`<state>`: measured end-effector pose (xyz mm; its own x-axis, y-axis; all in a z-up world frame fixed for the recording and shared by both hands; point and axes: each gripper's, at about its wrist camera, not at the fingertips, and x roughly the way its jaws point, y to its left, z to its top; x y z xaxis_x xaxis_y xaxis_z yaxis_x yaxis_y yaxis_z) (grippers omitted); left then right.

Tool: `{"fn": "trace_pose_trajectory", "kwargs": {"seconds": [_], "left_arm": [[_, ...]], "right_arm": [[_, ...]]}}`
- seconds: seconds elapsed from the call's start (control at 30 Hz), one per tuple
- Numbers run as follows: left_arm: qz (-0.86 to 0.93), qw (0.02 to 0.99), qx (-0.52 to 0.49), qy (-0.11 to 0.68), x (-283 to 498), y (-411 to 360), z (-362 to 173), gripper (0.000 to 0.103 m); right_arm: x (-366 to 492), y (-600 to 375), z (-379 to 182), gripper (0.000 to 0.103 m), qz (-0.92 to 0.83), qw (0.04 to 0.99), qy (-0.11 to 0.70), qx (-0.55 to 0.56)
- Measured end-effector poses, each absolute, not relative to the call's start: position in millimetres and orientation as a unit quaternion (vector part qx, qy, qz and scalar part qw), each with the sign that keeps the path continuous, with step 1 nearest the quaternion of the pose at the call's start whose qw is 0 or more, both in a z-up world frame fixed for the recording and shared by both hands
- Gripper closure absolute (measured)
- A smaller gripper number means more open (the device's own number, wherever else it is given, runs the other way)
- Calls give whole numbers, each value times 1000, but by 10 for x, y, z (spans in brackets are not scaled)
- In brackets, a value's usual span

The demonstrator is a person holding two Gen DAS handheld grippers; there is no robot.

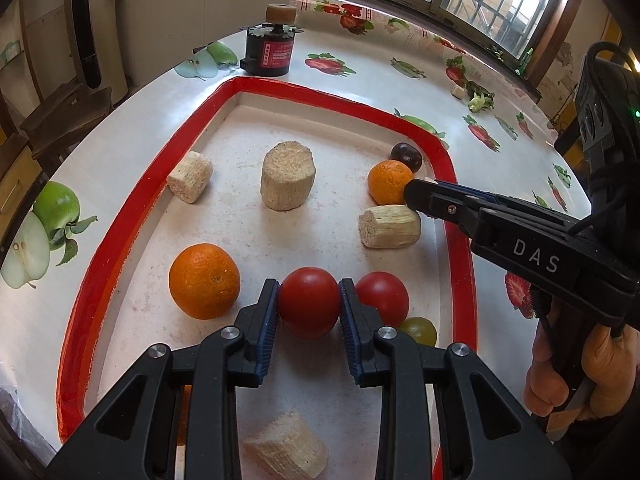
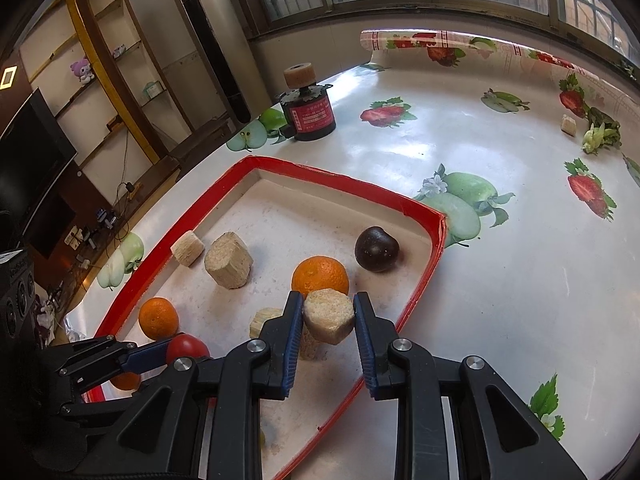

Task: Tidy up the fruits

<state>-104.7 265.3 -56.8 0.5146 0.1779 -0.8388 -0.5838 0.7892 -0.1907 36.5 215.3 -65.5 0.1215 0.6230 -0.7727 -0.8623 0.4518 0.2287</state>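
Observation:
A red-rimmed white tray (image 1: 132, 200) holds the fruit. My left gripper (image 1: 309, 304) is shut on a red tomato (image 1: 309, 300) near the tray's front; a second tomato (image 1: 386, 296) and a green grape (image 1: 420, 330) lie just right of it, an orange (image 1: 204, 286) to its left. My right gripper (image 2: 325, 320) is shut on a beige sugarcane chunk (image 2: 329, 314) and holds it above the tray, in front of a second orange (image 2: 320, 276) and a dark plum (image 2: 376, 250). The right gripper's tip (image 1: 416, 196) shows in the left wrist view beside that orange (image 1: 388, 182).
More sugarcane chunks lie in the tray (image 1: 287, 176) (image 1: 190, 182) (image 1: 388, 226) (image 1: 288, 456). A black and red jar (image 1: 270, 46) stands on the fruit-print tablecloth (image 2: 480, 280) behind the tray. A small chunk (image 2: 568, 124) and greens (image 2: 600, 136) lie at the far right.

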Motion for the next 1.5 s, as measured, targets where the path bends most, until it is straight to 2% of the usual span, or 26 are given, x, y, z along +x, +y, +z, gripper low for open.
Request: {"fn": "trace_pose_trajectory", "kwargs": {"seconds": [0.3,0.4,0.43,0.53,0.67,0.8,1.03,1.1,1.27,1.37,1.5], "left_arm": [[236,837,-224,441,-1052,2635,-568,76],[238,836,-223,442,-1071,2624,-564,75],[237,836,-224,442,-1079,2622,-561,74],[242,838,-217,438,-1112,2595,-524,59],[244,844,-209,430,-1183,2552,-457,57],[246,845,-205,428,-1239,2520,-422,51],[255,847,-193,423,-1355,2441,-363,51],[259,848,-191,422,-1406,2413,-351,51],[260,849,-181,422,-1503,2332,-319,51],[264,850,-168,424,-1561,2285,-304,49],[266,852,-159,421,-1653,2228,-264,46]], "right_arm": [[373,2128,-667,74,504,737,432,-132],[368,2128,-665,69,506,734,433,-135],[363,2126,-661,68,506,734,432,-136],[358,2113,-652,65,508,733,432,-137],[349,2083,-621,64,509,733,429,-139],[318,2028,-559,56,513,734,422,-142],[256,1912,-498,49,517,735,412,-150],[242,1871,-489,42,521,734,408,-152],[188,1786,-474,41,537,725,399,-164],[122,1737,-456,33,557,711,391,-175],[-14,1648,-398,28,582,699,362,-204]]}}
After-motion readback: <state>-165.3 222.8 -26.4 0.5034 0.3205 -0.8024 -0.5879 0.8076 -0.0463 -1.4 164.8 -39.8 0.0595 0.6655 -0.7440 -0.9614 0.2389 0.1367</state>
